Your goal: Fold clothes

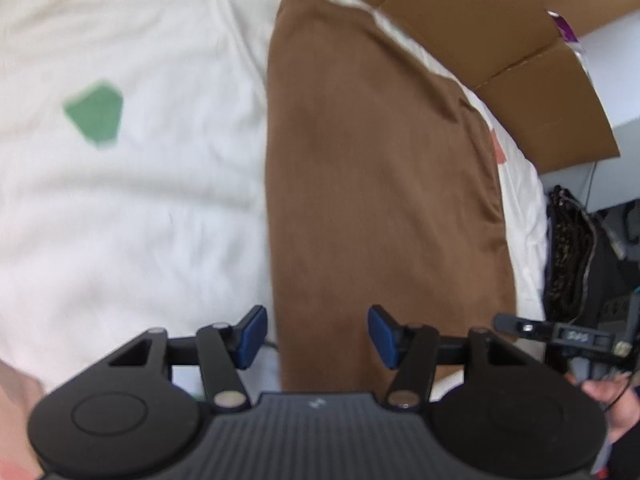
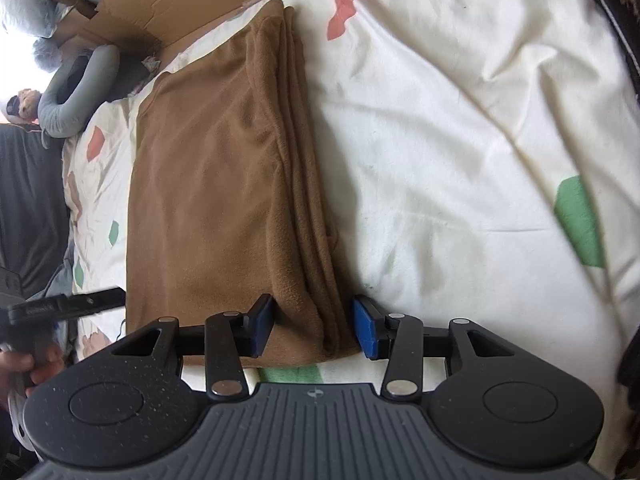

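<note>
We see a patterned sheet (image 2: 460, 120), cardboard (image 1: 500, 40) behind; both grippers (image 1: 316, 336) (image 2: 310, 330) released over the fleece (image 2: 208, 184).

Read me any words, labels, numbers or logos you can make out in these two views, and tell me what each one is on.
No text reads clearly.
Raised lettering on the right tool, seen side-on in the left wrist view: too blurred to read.
Embossed lettering on the left tool, seen side-on in the right wrist view: too small and blurred.
Small pale mark on each tool's ribbed body: a symbol, not legible.
Brown folded garment, bedsheet, cardboard: no print visible.
</note>
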The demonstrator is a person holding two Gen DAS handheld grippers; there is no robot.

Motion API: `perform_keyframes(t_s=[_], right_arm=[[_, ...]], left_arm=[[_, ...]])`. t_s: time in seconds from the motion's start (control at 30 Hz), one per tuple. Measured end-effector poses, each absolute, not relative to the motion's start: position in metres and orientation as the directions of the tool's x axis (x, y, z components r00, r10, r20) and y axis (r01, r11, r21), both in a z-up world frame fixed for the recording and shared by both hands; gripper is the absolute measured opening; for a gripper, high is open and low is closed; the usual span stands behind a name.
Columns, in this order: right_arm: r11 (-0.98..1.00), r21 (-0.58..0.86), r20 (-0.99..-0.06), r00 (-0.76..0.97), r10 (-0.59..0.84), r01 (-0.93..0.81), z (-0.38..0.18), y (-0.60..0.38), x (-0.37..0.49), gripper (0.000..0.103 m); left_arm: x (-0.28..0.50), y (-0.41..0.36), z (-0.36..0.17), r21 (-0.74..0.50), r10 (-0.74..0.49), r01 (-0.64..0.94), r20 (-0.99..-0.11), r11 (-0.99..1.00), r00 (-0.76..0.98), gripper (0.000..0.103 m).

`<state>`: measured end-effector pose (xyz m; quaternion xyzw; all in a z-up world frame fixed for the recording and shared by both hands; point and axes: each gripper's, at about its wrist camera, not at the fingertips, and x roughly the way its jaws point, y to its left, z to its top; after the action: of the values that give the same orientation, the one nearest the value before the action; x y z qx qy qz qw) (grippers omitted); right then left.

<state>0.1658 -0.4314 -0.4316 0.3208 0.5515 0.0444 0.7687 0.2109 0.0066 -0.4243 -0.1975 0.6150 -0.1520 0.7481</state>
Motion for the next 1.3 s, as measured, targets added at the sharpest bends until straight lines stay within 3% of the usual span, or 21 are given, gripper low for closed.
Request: perform_keyframes(t_s=[0.1, 0.27, 0.43, 0.6, 0.97, 1.1, 1.3], right_arm=[[0.797, 0.533, -0.826, 0.379, 0.418, 0.283, -0.432, -0.432, 0.167, 0.024], [0.791, 0.542, -0.821, 0.379, 0.427, 0.284, -0.433, -0.436, 0.166, 0.024], [0.774, 0.56, -0.812, 0.382, 0.441, 0.295, -0.433, -0.441, 0.163, 0.032], [0.759, 0.578, -0.801, 0.39, 0.455, 0.3, -0.434, -0.447, 0.16, 0.036], [0.722, 0.626, -0.769, 0.391, 0.507, 0.296, -0.446, -0.453, 0.163, 0.036], [0.717, 0.634, -0.764, 0.384, 0.519, 0.291, -0.448, -0.453, 0.163, 0.036], [0.712, 0.642, -0.758, 0.375, 0.533, 0.285, -0.45, -0.452, 0.163, 0.037]], left_arm=[[0.206, 0.004, -0.431, -0.453, -0.443, -0.012, -0.875, 0.891, 0.194, 0.044], [0.205, 0.006, -0.434, -0.413, -0.407, 0.004, -0.895, 0.911, 0.183, 0.025], [0.203, 0.012, -0.426, -0.404, -0.397, -0.008, -0.902, 0.915, 0.169, 0.025], [0.202, 0.021, -0.418, -0.453, -0.435, -0.044, -0.875, 0.89, 0.211, 0.048], [0.198, 0.029, -0.438, -0.525, -0.506, -0.101, -0.847, 0.845, 0.161, 0.047], [0.189, 0.031, -0.439, -0.534, -0.519, -0.099, -0.843, 0.84, 0.141, 0.036], [0.185, 0.028, -0.44, -0.54, -0.533, -0.095, -0.842, 0.837, 0.088, 0.03]])
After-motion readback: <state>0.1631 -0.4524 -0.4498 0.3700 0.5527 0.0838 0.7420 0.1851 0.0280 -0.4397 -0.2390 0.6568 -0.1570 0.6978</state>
